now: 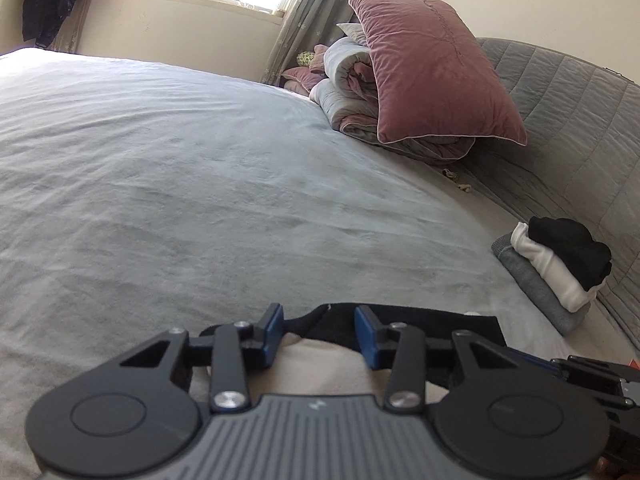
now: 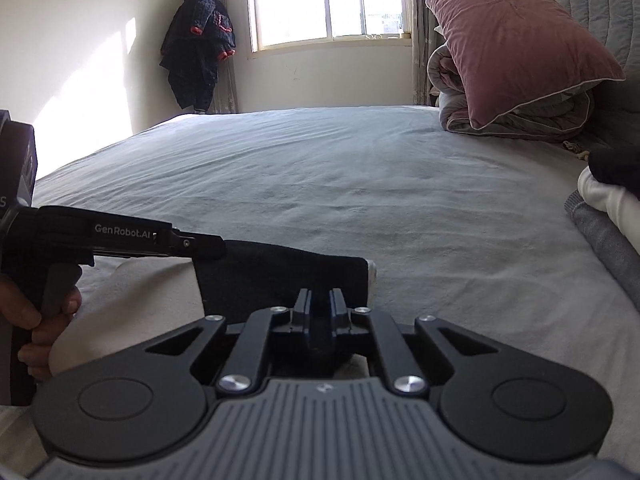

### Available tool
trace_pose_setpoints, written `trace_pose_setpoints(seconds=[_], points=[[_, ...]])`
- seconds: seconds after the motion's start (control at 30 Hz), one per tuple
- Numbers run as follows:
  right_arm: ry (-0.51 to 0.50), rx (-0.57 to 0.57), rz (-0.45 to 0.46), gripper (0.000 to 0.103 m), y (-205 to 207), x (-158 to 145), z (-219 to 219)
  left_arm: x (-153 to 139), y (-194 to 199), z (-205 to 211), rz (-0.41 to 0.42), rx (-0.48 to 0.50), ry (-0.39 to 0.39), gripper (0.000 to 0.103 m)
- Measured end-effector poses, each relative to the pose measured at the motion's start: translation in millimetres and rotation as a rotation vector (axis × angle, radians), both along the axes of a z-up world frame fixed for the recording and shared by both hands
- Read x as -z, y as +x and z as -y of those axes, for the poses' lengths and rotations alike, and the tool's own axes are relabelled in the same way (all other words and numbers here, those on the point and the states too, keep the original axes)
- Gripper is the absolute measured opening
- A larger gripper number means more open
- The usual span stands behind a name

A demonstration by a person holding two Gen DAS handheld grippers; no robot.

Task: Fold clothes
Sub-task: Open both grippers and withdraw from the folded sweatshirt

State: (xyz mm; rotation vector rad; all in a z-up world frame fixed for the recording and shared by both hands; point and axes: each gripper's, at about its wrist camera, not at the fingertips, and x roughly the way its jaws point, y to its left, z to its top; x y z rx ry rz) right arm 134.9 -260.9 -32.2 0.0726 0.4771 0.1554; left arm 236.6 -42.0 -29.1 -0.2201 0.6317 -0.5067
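A black garment [image 2: 280,276] lies flat on a cream garment [image 2: 140,292] at the near edge of the grey bed [image 2: 360,184]. My right gripper [image 2: 320,304] is shut on the black garment's near edge, with dark cloth pinched between its fingers. In the left wrist view my left gripper [image 1: 320,334] stands open, its blue pads [image 1: 274,332] apart, with the black garment's edge [image 1: 320,320] and cream cloth [image 1: 320,364] in the gap. From the right wrist view, the left gripper [image 2: 222,246] reaches the black garment's left edge, held by a person's hand [image 2: 36,320].
A stack of folded clothes [image 1: 560,264], grey, white and black, sits at the bed's right edge against the quilted grey headboard [image 1: 580,120]. A mauve pillow [image 1: 432,72] leans on a folded duvet [image 1: 352,92] at the far right. Dark clothes [image 2: 198,48] hang beside the window.
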Motion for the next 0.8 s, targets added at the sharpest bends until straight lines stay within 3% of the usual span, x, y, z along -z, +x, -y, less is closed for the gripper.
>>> trace_pose_setpoints(seconds=[0.07,0.17,0.3,0.47,0.8], points=[[-0.007,0.006,-0.007,0.008,1,-6,-3,-8,-4,4,0.010,-0.006,0.035,0.042],[-0.001,0.005,-0.007,0.021,-3,-16,-8,-20,-17,9,0.037,-0.019,0.059,0.054],[0.032,0.005,-0.003,0.031,-12,-27,-10,-31,-38,14,0.059,-0.007,0.067,0.057],[0.036,0.015,-0.003,0.033,-24,-35,-9,-36,-63,24,0.088,0.013,0.128,0.059],[0.035,0.059,-0.041,0.041,-51,-33,0,-33,-110,23,0.081,0.024,0.142,0.061]])
